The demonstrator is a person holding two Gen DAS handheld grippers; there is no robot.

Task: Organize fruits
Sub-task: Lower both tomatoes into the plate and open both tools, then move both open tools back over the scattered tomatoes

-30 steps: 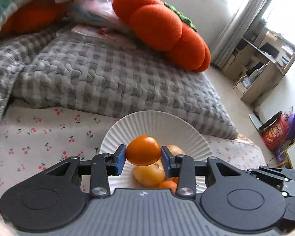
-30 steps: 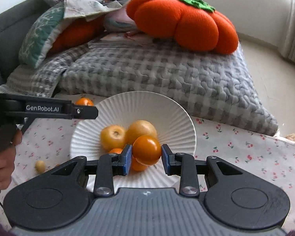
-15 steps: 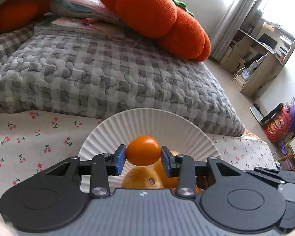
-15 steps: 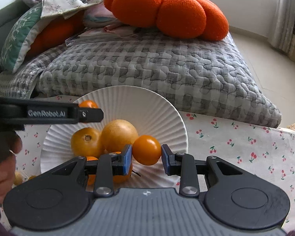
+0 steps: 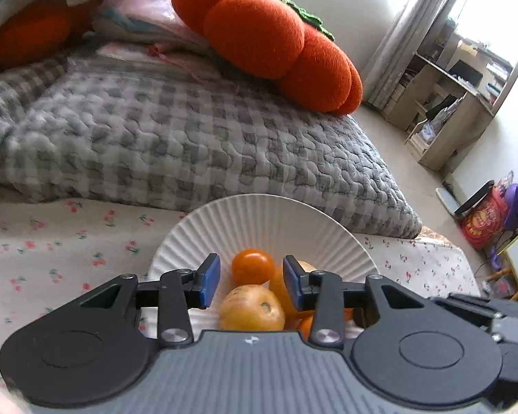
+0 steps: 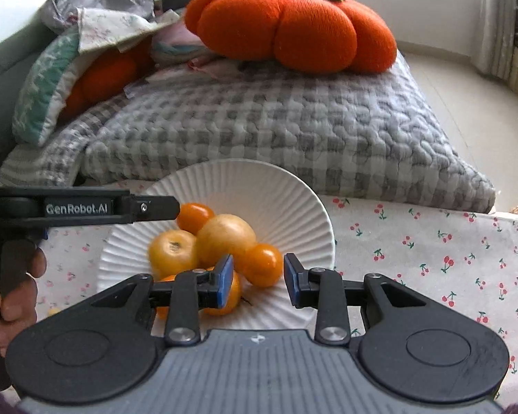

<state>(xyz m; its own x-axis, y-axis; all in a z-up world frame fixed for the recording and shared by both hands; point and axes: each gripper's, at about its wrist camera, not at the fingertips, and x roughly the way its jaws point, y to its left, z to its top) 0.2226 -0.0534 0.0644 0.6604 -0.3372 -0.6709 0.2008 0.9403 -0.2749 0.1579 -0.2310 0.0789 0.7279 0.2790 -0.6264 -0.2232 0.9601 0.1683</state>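
Note:
A white ribbed plate sits on the cherry-print cloth and holds several orange and yellow fruits. My left gripper is open above the plate; a small orange tomato lies on the pile just beyond its pads, with a yellow fruit below. My right gripper is open; an orange tomato rests on the plate between and just beyond its pads, not touching them. Two yellow fruits and another orange tomato lie behind it. The left gripper's finger reaches in over the plate.
A grey checked quilt lies just behind the plate, with an orange pumpkin cushion on it. Cushions are piled at the left. A shelf and bags stand on the floor to the right.
Both grippers have opened and let go of their orange tomatoes, which now rest on the plate's pile. Both grippers sit slightly back from the fruit.

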